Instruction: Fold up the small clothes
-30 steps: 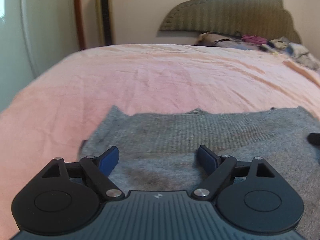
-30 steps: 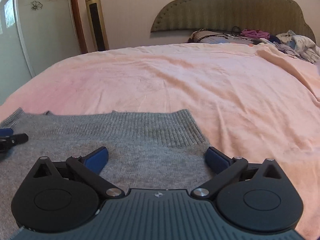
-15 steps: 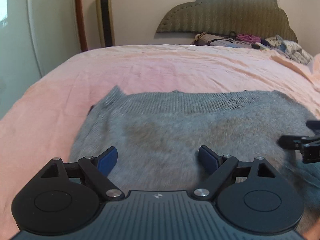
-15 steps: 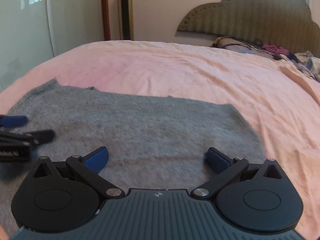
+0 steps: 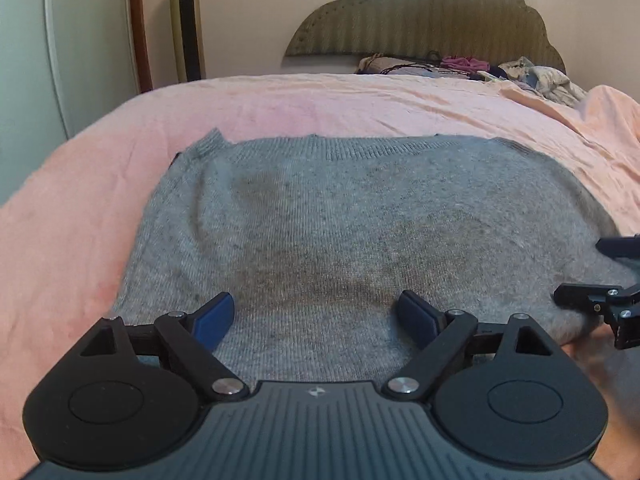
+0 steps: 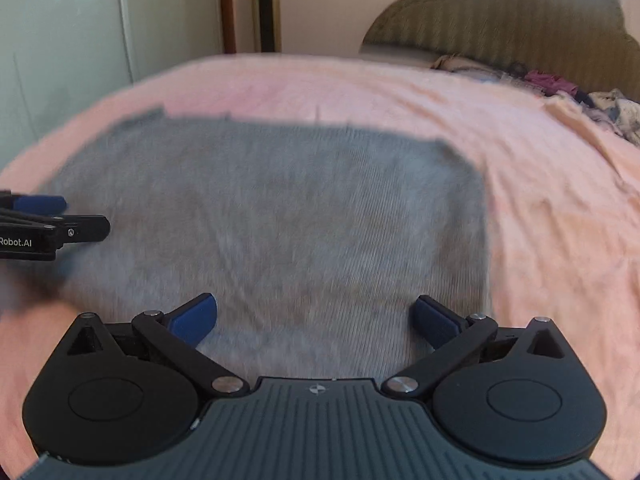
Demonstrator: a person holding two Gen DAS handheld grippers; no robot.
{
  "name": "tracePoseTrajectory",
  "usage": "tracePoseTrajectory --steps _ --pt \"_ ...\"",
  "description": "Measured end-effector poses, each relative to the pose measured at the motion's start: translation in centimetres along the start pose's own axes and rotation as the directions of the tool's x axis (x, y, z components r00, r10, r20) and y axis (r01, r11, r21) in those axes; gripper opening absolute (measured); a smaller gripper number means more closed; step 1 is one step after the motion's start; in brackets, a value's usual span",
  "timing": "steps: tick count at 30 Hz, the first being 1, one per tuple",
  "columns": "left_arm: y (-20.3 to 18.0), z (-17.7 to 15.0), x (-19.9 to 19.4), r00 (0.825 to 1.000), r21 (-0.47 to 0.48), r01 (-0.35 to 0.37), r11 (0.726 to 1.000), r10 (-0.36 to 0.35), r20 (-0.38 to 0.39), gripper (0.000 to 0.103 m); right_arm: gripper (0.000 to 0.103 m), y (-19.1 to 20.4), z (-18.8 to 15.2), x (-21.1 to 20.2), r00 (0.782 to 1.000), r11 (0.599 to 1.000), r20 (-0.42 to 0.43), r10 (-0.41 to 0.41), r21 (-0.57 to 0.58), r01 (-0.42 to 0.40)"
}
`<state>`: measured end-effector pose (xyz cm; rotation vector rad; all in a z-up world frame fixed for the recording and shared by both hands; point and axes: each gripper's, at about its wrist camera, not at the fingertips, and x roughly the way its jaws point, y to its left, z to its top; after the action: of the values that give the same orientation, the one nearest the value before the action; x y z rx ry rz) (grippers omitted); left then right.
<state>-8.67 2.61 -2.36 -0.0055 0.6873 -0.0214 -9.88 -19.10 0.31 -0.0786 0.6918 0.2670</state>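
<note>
On the bed point(image 5: 360, 96), a pink sheet covers the whole surface, wrinkled toward the right side. At the far end stands a scalloped olive headboard point(image 5: 432, 12), with a heap of mixed clothes point(image 5: 536, 76) piled against it on the right. A tall gold-and-black tower fan point(image 5: 186, 20) stands by the wall to the left of the headboard, next to a brown door frame and a pale wardrobe panel. Nothing lies between either gripper and the garment.

A grey knitted sweater point(image 5: 352, 232) lies flat on the sheet near the close edge of the bed, roughly rectangular, its ribbed hem along the far side and a small ribbed corner sticking out at the far left. Its left side shows a shallow lengthwise crease; the middle looks slightly darker and worn. The right wrist view is blurred, so finer knit detail there cannot be told.

The left gripper point(image 5: 316, 316) sits low over the near edge of the sweater, jaws spread wide, holding nothing. The right gripper point(image 6: 316, 316) is likewise spread wide and empty over the sweater's right half.
</note>
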Motion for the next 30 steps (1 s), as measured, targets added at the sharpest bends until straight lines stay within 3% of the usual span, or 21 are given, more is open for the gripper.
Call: tracePoseTrajectory --steps 3,5,8,11,13,15,16,18,20,23,25,26,28,30 --pt "2.0 0.5 -1.7 0.999 -0.101 0.029 0.995 -0.027 0.02 0.09 0.103 -0.7 1.0 -0.4 0.999 1.0 -0.049 0.013 0.024 -0.012" --pt "4.2 0.6 -3.0 0.999 -0.188 0.034 0.982 -0.026 0.047 0.09 0.103 -2.4 1.6 -1.5 0.998 0.992 -0.03 0.056 0.114 -0.052" --pt "8.3 0.0 -3.3 0.999 -0.386 0.044 0.922 -0.032 0.038 0.09 0.103 -6.7 2.0 -3.8 0.997 0.959 0.054 0.051 0.276 -0.064" --pt "10.5 -0.8 -2.8 1.0 -0.499 0.025 0.866 -0.03 -0.002 0.089 0.102 -10.2 1.2 -4.3 1.0 0.924 -0.001 -0.013 0.383 0.013" --pt "10.6 -1.2 -2.6 0.998 -0.531 0.068 0.845 -0.063 0.026 0.089 0.086 -11.1 -0.1 -3.7 0.998 0.906 -0.055 0.018 0.423 0.007" --pt "10.0 -1.0 -2.1 0.997 -0.523 0.071 0.849 -0.067 0.027 0.085 0.086 -9.9 -0.7 -3.6 0.999 0.932 -0.047 0.021 0.364 -0.002" --pt "9.9 -0.8 -2.0 0.997 -0.523 0.079 0.849 -0.078 0.023 0.073 0.08 -9.4 -0.7 -3.6 0.999 0.94 -0.05 0.021 0.341 -0.003" --pt "9.9 -0.5 -2.1 0.993 -0.534 0.111 0.838 -0.12 0.017 0.07 0.061 -8.6 -0.4 -3.6 0.997 0.943 -0.057 0.059 0.331 -0.037" --pt "10.2 -0.6 -2.2 0.992 -0.527 0.111 0.842 -0.126 0.006 0.059 0.057 -8.0 0.0 -3.5 0.994 0.953 -0.074 0.076 0.3 -0.051" --pt "10.8 -1.0 -1.7 0.996 -0.501 0.051 0.864 -0.08 -0.036 0.011 0.038 -8.7 -0.2 -3.6 0.993 0.953 -0.083 0.086 0.296 -0.058" --pt "11.2 -1.0 -2.0 0.996 -0.476 0.053 0.878 -0.078 -0.033 0.009 0.014 -10.4 -0.3 -3.7 0.99 0.934 -0.086 0.113 0.349 -0.077" --pt "11.2 -0.7 -2.4 0.998 -0.438 0.047 0.898 -0.063 -0.023 0.008 0.013 -11.3 -0.4 -3.8 0.985 0.917 -0.074 0.153 0.382 -0.114" --pt "11.2 -0.1 -3.5 1.0 -0.353 0.026 0.935 -0.027 0.002 0.008 0.009 -12.1 -0.4 -4.9 0.988 0.917 -0.061 0.145 0.384 -0.111" --pt "11.6 -0.2 -3.3 0.999 -0.323 0.039 0.946 -0.047 -0.015 0.008 0.008 -12.6 -0.6 -5.8 0.99 0.924 -0.059 0.128 0.371 -0.097"
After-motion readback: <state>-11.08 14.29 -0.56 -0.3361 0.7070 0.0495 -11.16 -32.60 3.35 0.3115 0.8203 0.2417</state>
